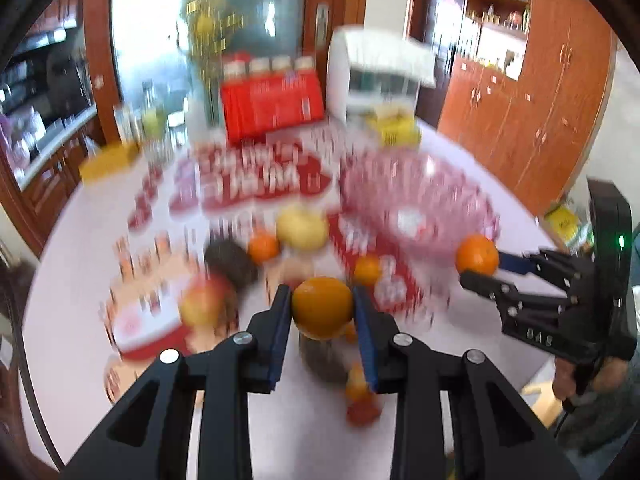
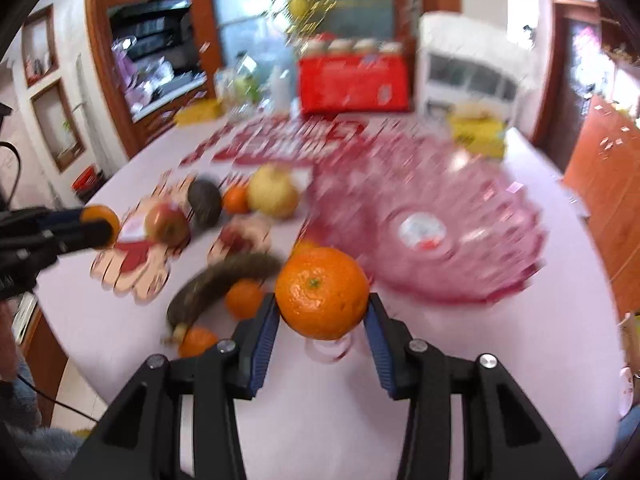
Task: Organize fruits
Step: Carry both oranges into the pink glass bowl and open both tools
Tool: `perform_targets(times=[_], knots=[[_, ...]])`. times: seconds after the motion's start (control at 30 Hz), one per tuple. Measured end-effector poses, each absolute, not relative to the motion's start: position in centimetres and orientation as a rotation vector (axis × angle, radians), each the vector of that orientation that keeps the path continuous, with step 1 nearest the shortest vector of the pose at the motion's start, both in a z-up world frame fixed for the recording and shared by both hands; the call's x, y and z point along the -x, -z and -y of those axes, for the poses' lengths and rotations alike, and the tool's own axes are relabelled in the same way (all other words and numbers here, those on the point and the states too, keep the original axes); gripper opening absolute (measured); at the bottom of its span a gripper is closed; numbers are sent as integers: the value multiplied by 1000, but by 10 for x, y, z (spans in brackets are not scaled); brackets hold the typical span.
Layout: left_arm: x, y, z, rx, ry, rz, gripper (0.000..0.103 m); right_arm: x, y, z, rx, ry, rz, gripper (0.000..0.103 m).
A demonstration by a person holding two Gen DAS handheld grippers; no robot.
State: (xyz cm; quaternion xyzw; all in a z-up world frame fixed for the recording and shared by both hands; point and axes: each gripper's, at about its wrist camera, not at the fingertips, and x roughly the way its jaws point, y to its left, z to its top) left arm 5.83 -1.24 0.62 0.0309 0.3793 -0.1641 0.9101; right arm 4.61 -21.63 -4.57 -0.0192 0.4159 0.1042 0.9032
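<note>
From the left wrist, the left tongs clamp an orange; the pink bowl lies ahead-right, nearer the right tongs.

From the right wrist, those tongs pinch another orange, the bowl just beyond.

Left gripper jaws clamped, right gripper likewise (both angled downward)

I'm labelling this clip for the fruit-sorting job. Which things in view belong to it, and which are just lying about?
Part of the job:
left gripper, shut on an orange
right gripper, shut on a second orange
pink glass bowl
apple, avocado, banana

Just lying about:
red box
yellow carton
</note>
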Motion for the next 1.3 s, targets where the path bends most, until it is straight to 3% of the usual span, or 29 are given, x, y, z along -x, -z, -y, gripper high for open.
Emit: perform_targets(times=[0.27,0.43,0.6,0.93,1.17,1.23,1.27,1.3], knots=[[-122,-76,78,-50,395,-663,29,-88,-47,266,70,-70,-702,44],[-169,-63,140,-91,444,-697,29,-123,-67,293,84,33,-695,44],[-209,-11,188,-150,446,-810,29,-153,-33,315,50,73,-782,44],[-262,95,217,-215,416,-1031,29,-186,95,330,-56,63,-1059,44],[-280,131,211,-204,393,-1141,31,-202,121,321,0,91,-1117,46],[-277,132,214,-212,419,-1140,37,-203,122,319,16,98,-1125,46],[-275,131,216,-216,428,-1139,45,-202,122,318,14,98,-1125,47],[-273,130,218,-223,434,-1135,63,-202,121,318,2,91,-1122,52]])
